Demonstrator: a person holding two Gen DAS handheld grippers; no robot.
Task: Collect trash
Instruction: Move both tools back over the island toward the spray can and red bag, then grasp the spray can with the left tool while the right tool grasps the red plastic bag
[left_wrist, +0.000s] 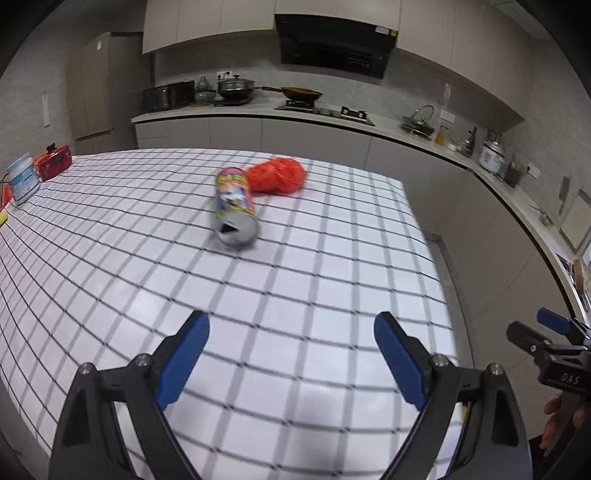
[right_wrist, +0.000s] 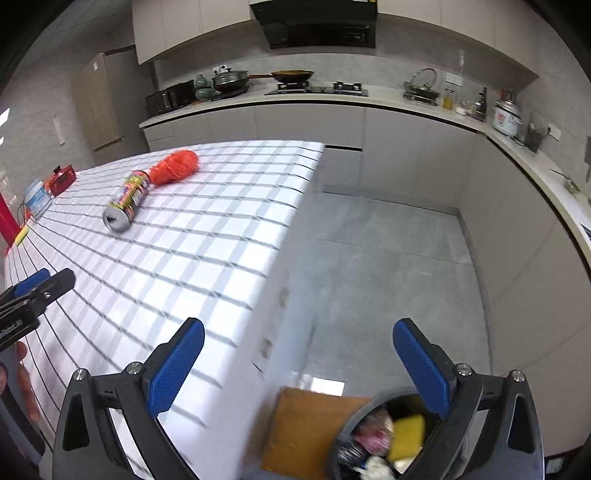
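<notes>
The left gripper (left_wrist: 291, 354) pointed down over the near part of the table, its two blue-padded fingers (left_wrist: 183, 360) spread wide with nothing between them. The right gripper (right_wrist: 297, 363) hung past the table's right edge, also tilted downward, its blue pads well apart and empty; part of a hand (left_wrist: 554, 417) showed on its handle at the lower right of the left wrist view.

A colourfully printed cylindrical can (left_wrist: 235, 208) lay on its side near the middle of the table, its grey metal end with a dark torn opening turned toward the cameras. Just behind it, touching or nearly so, sat a crumpled orange-red plastic bag (left_wrist: 277, 176). On the floor beside the table stood a dark round trash bin (right_wrist: 343, 435), holding a yellow sponge (right_wrist: 408, 435) and other blurred scraps, next to a flat brown board (right_wrist: 303, 432).

The table wore a white cloth with a black grid pattern (left_wrist: 295, 295). At its far left corner stood a white tub with a blue label (left_wrist: 23, 181) and a red box (left_wrist: 53, 162). Behind ran a pale kitchen counter (left_wrist: 258, 110) with a wok, pots, a gas hob and a rice cooker, under a black range hood (left_wrist: 332, 42), above a grey tiled floor (right_wrist: 388, 251).
</notes>
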